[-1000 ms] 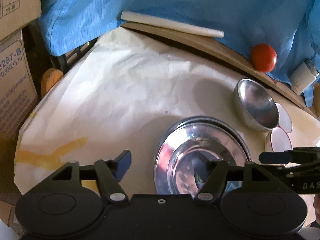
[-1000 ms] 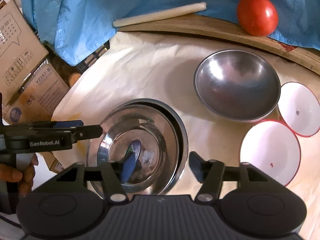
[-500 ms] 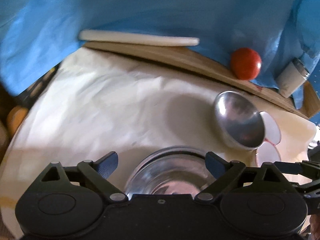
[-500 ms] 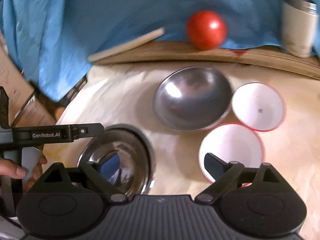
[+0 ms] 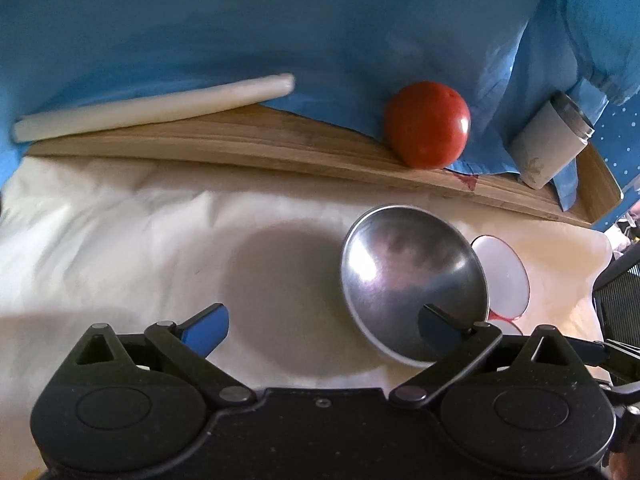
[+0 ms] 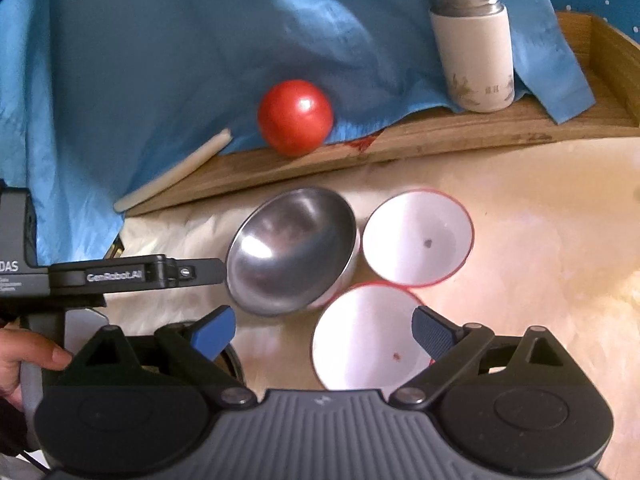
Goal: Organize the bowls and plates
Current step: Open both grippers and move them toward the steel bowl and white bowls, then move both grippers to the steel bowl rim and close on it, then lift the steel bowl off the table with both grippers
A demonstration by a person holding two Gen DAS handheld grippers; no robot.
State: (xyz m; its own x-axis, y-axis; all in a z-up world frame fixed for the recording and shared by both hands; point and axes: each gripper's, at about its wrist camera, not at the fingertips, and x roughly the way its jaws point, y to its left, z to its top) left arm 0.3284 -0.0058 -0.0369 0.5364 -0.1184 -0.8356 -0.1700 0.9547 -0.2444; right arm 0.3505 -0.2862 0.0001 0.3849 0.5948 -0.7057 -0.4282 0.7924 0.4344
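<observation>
Two white bowls (image 6: 418,238) — one steel bowl (image 6: 292,250), one tomato (image 6: 295,117)

The right gripper (image 6: 322,330) hangs over the cream-covered worktop (image 6: 540,216), its blue-padded jaws spread wide with nothing gripped between them. Below the gap sits a white red-rimmed bowl (image 6: 360,340) near the worktop's near edge. A second white bowl (image 6: 418,238) stands just behind it, and a steel bowl (image 6: 290,250) sits tilted beside both, its rim resting against them. Along the far edge runs a wooden board (image 6: 400,140) carrying a red tomato (image 6: 295,117), a pale stick (image 6: 172,174) and a white flask (image 6: 472,46), backed by blue cloth (image 6: 160,60). At the left, the left gripper (image 6: 196,272) reaches in, a hand (image 6: 24,360) on its handle.
</observation>
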